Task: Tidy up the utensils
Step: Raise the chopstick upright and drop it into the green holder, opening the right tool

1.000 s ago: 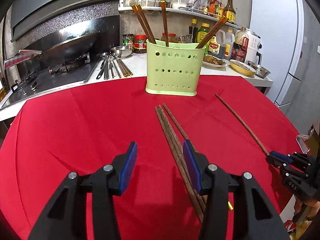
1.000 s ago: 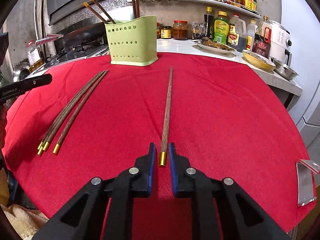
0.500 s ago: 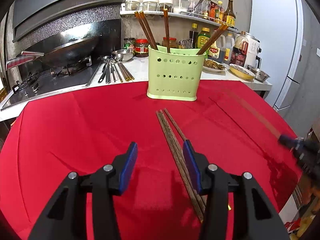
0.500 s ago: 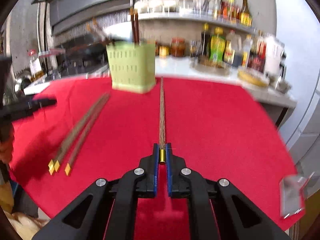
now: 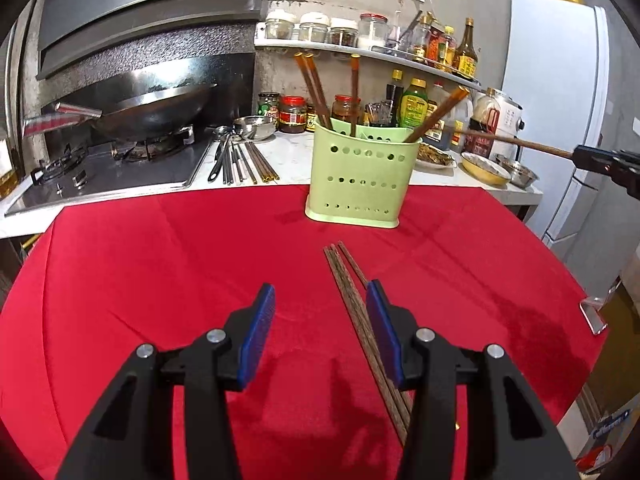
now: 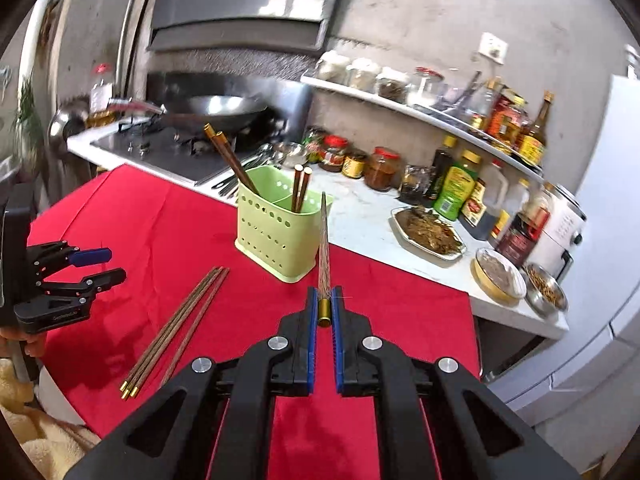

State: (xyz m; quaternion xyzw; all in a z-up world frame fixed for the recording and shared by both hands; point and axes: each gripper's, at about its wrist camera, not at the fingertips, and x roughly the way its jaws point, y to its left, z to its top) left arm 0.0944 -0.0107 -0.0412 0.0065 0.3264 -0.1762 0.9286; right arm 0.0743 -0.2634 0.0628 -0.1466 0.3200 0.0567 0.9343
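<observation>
Right gripper [image 6: 324,312] pinches 1 chopstick [image 6: 323,248] at its brass end, mid-frame, tip toward holder [image 6: 276,236].
Light, stiff, likely slick; end grip may pivot. Left gripper [image 5: 320,340] spread, 3 chopsticks [image 5: 352,300] beside it.

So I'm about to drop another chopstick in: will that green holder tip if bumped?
The green holder looks like thin, light plastic, so a bump would probably slide it on the red cloth. Chopsticks leaning out of it raise its balance; tipping seems possible. The right claw should lower gently.

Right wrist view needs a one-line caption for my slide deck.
Right tongs clamp a brass-capped wooden chopstick aimed at the green utensil holder above the red tablecloth.
</observation>
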